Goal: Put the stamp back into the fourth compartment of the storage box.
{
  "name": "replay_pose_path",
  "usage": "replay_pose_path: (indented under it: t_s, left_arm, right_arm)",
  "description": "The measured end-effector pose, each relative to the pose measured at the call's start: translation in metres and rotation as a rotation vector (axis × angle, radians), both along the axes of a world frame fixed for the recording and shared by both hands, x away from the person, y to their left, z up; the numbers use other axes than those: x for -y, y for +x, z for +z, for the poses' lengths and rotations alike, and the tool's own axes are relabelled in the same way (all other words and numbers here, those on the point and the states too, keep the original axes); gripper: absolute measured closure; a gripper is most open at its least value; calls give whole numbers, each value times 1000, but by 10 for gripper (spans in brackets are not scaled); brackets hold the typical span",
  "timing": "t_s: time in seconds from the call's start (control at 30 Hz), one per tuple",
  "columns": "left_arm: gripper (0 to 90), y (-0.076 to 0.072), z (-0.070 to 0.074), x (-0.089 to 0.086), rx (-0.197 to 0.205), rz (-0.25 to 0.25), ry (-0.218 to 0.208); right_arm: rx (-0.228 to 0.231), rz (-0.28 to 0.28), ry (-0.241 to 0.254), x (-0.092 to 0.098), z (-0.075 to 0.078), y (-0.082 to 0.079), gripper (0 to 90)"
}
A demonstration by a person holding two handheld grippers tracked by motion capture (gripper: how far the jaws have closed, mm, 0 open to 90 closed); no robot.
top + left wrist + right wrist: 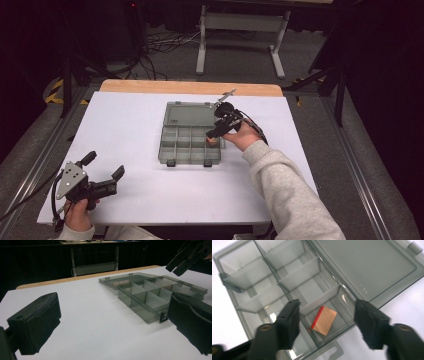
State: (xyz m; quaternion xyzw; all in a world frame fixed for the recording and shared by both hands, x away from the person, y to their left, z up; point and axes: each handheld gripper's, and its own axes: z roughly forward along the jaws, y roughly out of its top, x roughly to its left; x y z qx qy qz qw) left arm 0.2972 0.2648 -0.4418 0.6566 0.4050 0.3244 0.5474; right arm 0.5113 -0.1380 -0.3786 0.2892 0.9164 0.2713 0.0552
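A clear grey compartment box [186, 146] lies mid-table with its lid [191, 114] folded flat on the far side. My right gripper [214, 134] hovers over the box's right-hand end, open. In the right gripper view its jaws [328, 308] straddle a corner compartment where a small tan block with a red edge [324, 320] lies, untouched. My left gripper [104, 165] rests low near the table's front left, open and holding nothing. In the left gripper view its jaws [115, 310] face the box [150, 298], well short of it, and the right gripper [185, 257] hangs above the box's far end.
The white table top [130, 130] has a wooden strip [190, 87] along its far edge. Behind it on the floor stand a grey table frame [240, 30] and loose cables [160, 45]. The other box compartments look empty.
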Motion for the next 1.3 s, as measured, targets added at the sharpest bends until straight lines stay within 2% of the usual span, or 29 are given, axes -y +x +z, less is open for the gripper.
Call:
replay_pose_path:
  t_s: [0.13,0.17,0.2,0.37,0.67,0.7,0.9,1.1,1.3]
  left_arm:
    - [1,0,0,0,1,1,-2]
    - [1,0,0,0,1,1,-2]
    - [1,0,0,0,1,2,-3]
    - [1,0,0,1,-1,3,-4]
    - [1,0,0,0,2,4,-3]
    - [1,0,0,0,3,4,-3]
    - [1,0,0,0,2,5,-3]
    - [2,0,1,1,1,5,-1]
    - [1,0,1,1,2,4,0]
  right_arm:
    - [45,2,35,2,10,-7,212]
    - [45,2,35,2,10,-7,212]
    - [66,7,59,3,16,-12,150]
    - [111,34,107,4,28,-23,55]
    - [175,67,132,4,40,-43,13]
    - [196,74,148,5,42,-49,3]
    - [236,98,194,11,49,-64,2]
    - [264,93,222,19,51,-77,2]
    - [305,83,270,35,51,-97,2]
